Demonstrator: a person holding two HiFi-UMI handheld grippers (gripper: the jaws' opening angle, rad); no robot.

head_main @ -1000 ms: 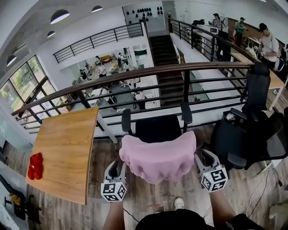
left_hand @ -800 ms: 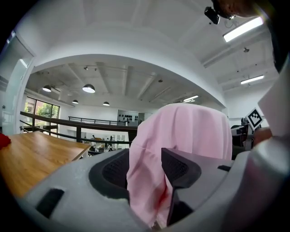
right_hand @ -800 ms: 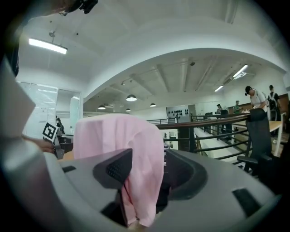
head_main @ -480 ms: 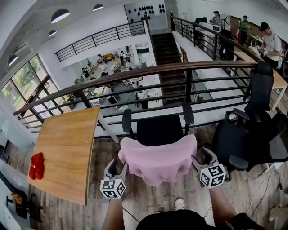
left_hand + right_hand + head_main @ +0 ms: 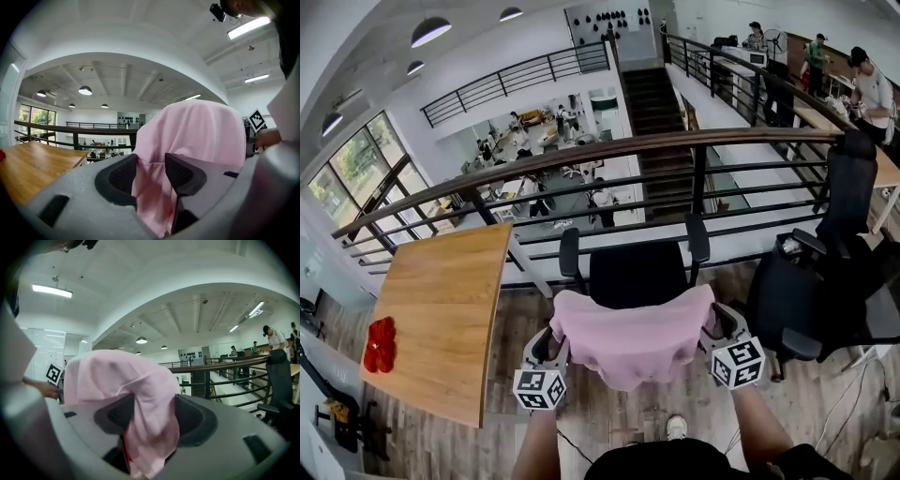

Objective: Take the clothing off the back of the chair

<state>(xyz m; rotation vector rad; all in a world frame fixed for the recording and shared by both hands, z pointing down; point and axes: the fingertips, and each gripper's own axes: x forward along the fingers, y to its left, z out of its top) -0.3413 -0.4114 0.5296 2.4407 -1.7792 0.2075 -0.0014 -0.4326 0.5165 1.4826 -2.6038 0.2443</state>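
Pink garment [image 5: 630, 328]: draped over the top of the backrest of the black office chair [image 5: 637, 274], hanging down the rear side, which faces the person.
Long axis: runs left to right across the chair back, from one gripper to the other; the loose lower edge points down at the floor.
Chair: faces away from the person, toward the railing [image 5: 628, 150].
Left gripper [image 5: 553, 339]: at the garment's left edge. Its jaws stand wide and have just been closing a little; a fold of pink cloth hangs loose between them, not pinched.
Right gripper [image 5: 711, 321]: at the garment's right edge. Its jaws have just been opening and stand wide, with a bunch of cloth in the gap.
Head view only: both grippers flank the garment at once; a wooden table [image 5: 441, 309] to the left carries a red object [image 5: 380, 344]; a second black chair [image 5: 825, 281] stands to the right.
Left gripper view only: the cloth [image 5: 197, 136] runs down between the left gripper's [image 5: 151, 171] pads.
Right gripper view only: the cloth [image 5: 112, 376] bulges over and between the right gripper's [image 5: 147, 416] pads, fuller than on the other side.
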